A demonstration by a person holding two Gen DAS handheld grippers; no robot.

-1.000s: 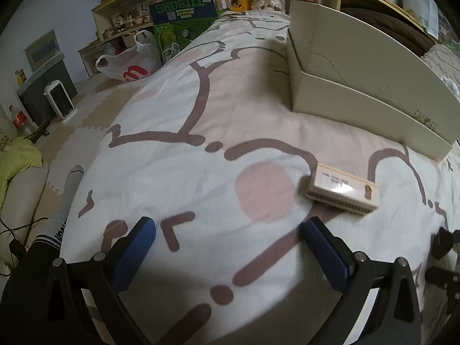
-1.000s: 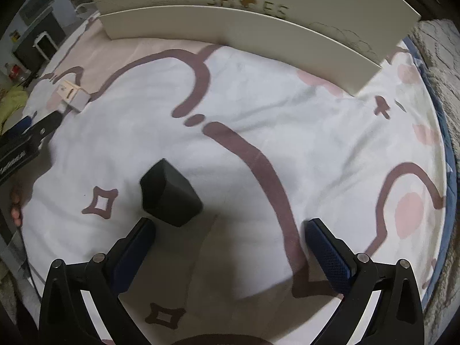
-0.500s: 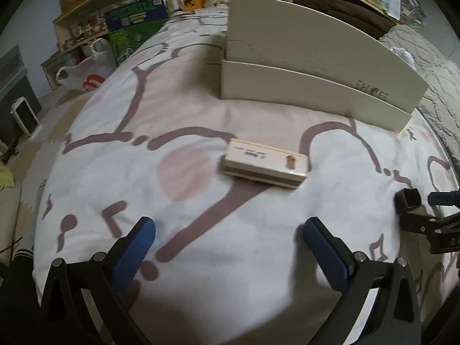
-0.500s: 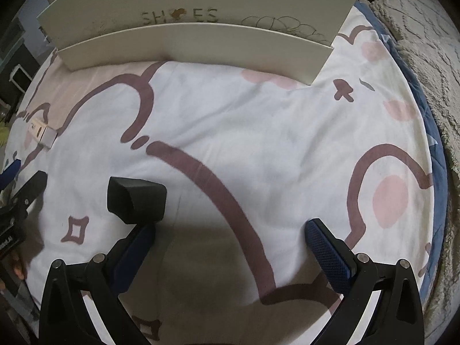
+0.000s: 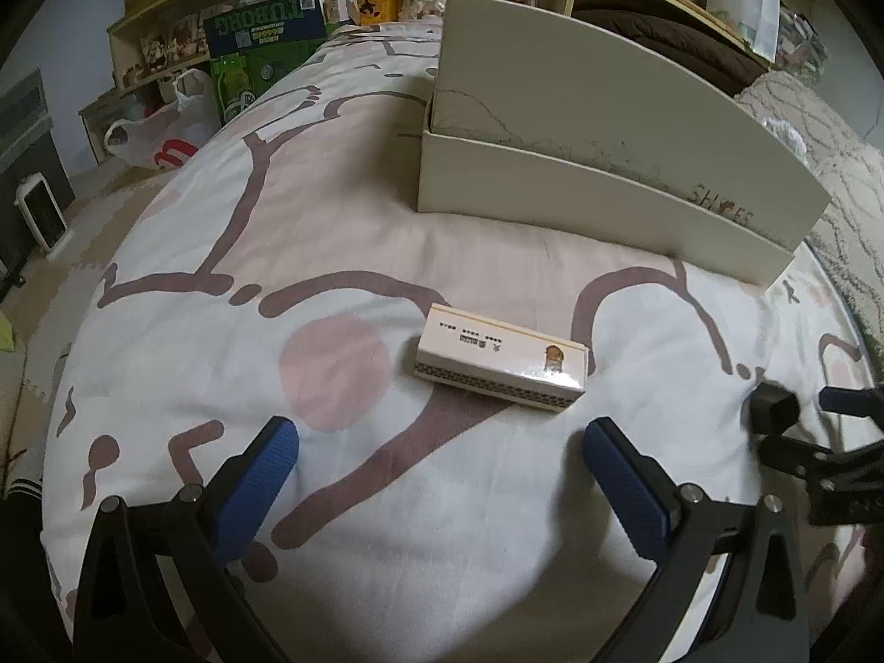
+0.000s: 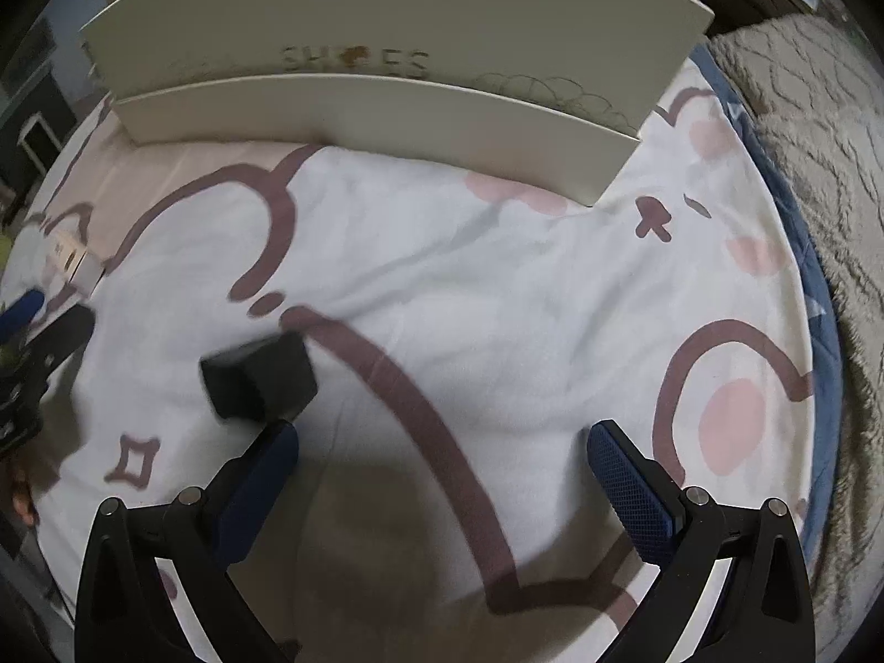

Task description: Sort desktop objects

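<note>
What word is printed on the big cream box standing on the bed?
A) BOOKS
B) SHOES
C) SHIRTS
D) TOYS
B: the inside of the raised lid of the cream box bears the letters SH, a small brown motif, then ES, which reads as SHOES, seen clearly from the right wrist view.

Both wrist views low over bedspread (image 5: 387,210), facing shoe box (image 6: 387,110)
</note>
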